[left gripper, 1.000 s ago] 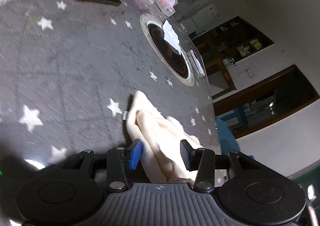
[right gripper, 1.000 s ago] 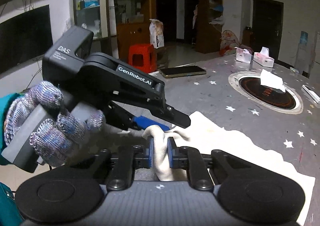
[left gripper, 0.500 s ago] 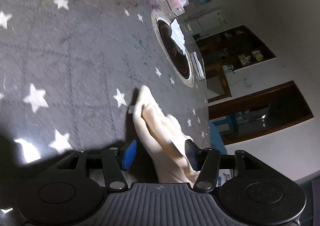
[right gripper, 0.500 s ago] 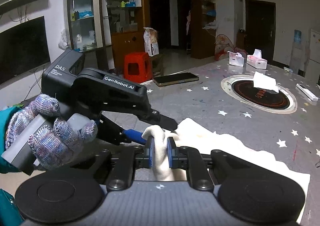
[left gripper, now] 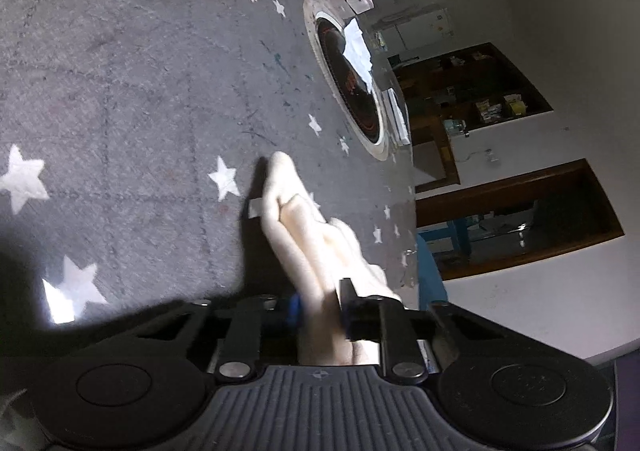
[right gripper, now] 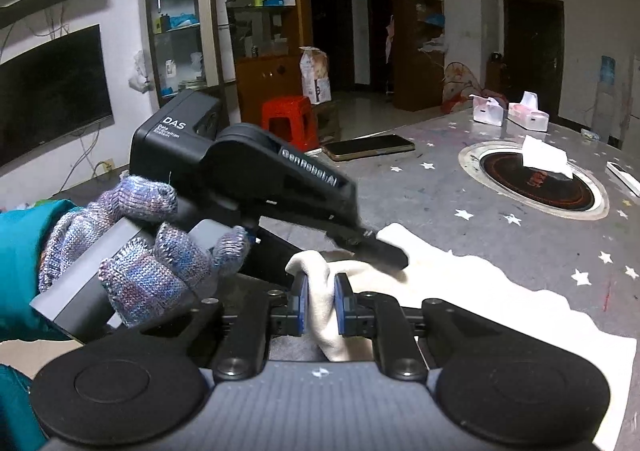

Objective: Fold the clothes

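**Both jaws pinching the cream cloth**

My right gripper (right gripper: 320, 305) has its jaws clenched on a bunched fold of the cream cloth (right gripper: 472, 291), which rises between the blue pads (right gripper: 301, 305) and spreads flat over the starred table (right gripper: 460, 191) beyond. My left gripper (left gripper: 320, 305) is closed on the same cloth (left gripper: 304, 227), a narrow ridge running out from between its fingers. My gloved left hand (right gripper: 140, 251) holds that tool just beside the cloth.

Soft cream cloth (right gripper: 460, 283), matt grey tablecloth (left gripper: 140, 91).
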Demonstrator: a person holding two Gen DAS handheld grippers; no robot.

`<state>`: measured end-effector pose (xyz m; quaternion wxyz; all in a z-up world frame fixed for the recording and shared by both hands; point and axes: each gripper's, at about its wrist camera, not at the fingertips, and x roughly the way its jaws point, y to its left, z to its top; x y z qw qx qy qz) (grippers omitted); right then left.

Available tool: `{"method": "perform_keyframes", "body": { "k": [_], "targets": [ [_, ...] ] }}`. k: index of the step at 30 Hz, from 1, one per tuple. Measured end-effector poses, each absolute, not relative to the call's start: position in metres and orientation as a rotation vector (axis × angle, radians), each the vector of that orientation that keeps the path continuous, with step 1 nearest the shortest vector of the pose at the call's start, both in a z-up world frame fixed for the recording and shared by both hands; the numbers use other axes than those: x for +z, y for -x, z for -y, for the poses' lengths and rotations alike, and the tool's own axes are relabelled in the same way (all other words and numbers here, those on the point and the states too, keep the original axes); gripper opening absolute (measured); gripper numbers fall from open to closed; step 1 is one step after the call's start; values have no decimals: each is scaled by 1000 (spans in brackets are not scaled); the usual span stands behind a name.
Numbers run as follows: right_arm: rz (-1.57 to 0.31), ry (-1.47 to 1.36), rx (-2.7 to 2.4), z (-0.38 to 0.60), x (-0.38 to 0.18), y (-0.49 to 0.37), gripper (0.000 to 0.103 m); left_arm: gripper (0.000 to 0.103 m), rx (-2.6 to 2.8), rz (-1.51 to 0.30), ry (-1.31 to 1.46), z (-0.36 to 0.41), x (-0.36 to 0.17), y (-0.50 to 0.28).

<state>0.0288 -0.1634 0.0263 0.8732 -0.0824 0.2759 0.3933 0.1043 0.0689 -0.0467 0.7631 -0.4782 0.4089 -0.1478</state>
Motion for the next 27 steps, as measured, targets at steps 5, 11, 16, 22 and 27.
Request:
{"method": "perform_keyframes", "body": {
  "k": [5,11,16,22,27],
  "targets": [
    [-593,121,784,183,23,-28,20,16,-301,-907,1002,-71,-52,-102],
    [-622,64,568,241,13,-39,20,16,-305,-899,938,-68,-48,-101],
    [-630,12,365,294,6,-56,21,16,-305,-891,900,-65,-45,-101],
    [-661,-65,256,331,-8,-75,23,16,-305,-888,845,-59,-41,-103],
    [-689,-146,245,342,-20,-89,27,16,-308,-888,801,-57,-38,-108]
  ]
}}
